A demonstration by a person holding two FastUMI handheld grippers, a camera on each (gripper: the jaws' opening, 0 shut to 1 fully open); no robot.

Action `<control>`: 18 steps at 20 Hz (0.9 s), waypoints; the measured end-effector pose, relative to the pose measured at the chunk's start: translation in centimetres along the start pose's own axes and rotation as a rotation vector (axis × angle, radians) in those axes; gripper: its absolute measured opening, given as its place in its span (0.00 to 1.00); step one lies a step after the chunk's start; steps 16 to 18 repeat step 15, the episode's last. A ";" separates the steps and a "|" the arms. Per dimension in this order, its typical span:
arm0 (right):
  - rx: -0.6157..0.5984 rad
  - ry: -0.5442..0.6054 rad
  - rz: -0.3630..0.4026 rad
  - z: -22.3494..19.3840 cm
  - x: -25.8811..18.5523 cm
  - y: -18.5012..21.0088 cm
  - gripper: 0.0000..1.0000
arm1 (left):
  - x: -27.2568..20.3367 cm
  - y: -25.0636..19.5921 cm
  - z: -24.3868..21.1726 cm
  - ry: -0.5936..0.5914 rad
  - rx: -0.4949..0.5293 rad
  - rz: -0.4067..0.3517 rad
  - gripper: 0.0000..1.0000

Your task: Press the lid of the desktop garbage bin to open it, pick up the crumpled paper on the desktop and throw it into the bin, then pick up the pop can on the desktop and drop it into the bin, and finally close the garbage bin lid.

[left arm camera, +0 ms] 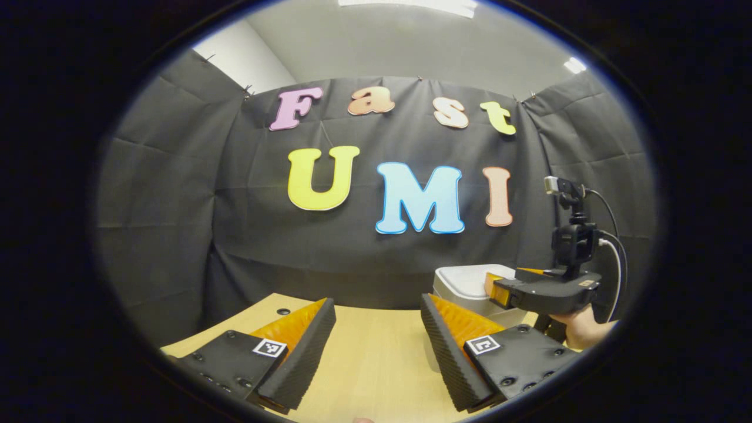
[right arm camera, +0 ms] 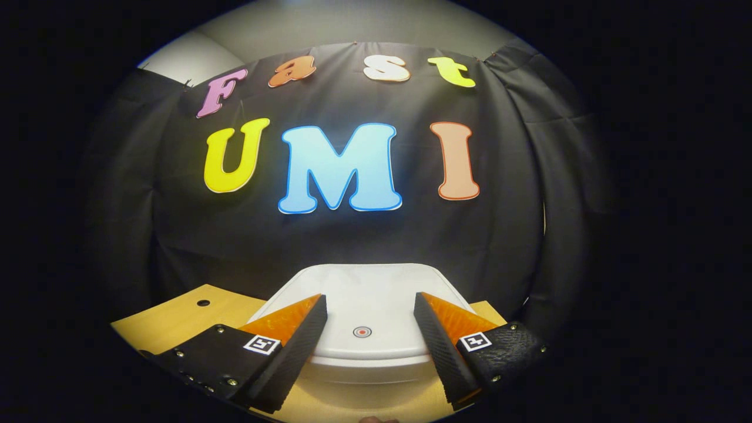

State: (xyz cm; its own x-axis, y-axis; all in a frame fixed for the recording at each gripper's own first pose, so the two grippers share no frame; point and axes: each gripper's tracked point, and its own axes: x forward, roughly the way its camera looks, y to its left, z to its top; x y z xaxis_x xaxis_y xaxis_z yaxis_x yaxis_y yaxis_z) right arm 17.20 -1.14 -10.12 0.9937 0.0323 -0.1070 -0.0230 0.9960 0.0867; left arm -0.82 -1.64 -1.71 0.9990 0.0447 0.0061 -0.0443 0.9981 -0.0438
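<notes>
We hold the right claw (right arm camera: 370,320) wide open and empty, the white plastic bin's closed lid (right arm camera: 364,294) dead centre, just beyond our fingertips; left claw (left arm camera: 379,329) gapes, empty.

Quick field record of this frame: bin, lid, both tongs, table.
bin: white garbage bin on the wooden table, by the black cloth wall
lid: lid down, round press mark near its front edge
right tongs: right tongs open, over the lid's front, holding nothing
left tongs: left tongs open, above bare table, holding nothing
hand: a hand holds the right tongs
</notes>
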 end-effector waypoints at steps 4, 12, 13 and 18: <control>-0.027 -0.016 0.046 0.5 -4.4 0.3 0.95 | -1.4 -1.1 0.4 -0.018 -0.003 0.011 0.96; -0.040 -0.114 0.092 2.7 -12.4 0.8 0.95 | -2.8 -3.4 1.1 -0.045 0.034 -0.014 0.95; -0.043 -0.124 0.088 2.9 -13.3 0.7 0.95 | -2.9 -3.6 1.0 -0.045 0.029 -0.018 0.95; -0.058 -0.143 0.073 3.2 -14.9 0.4 0.95 | -2.8 -4.1 0.7 -0.039 0.027 -0.029 0.95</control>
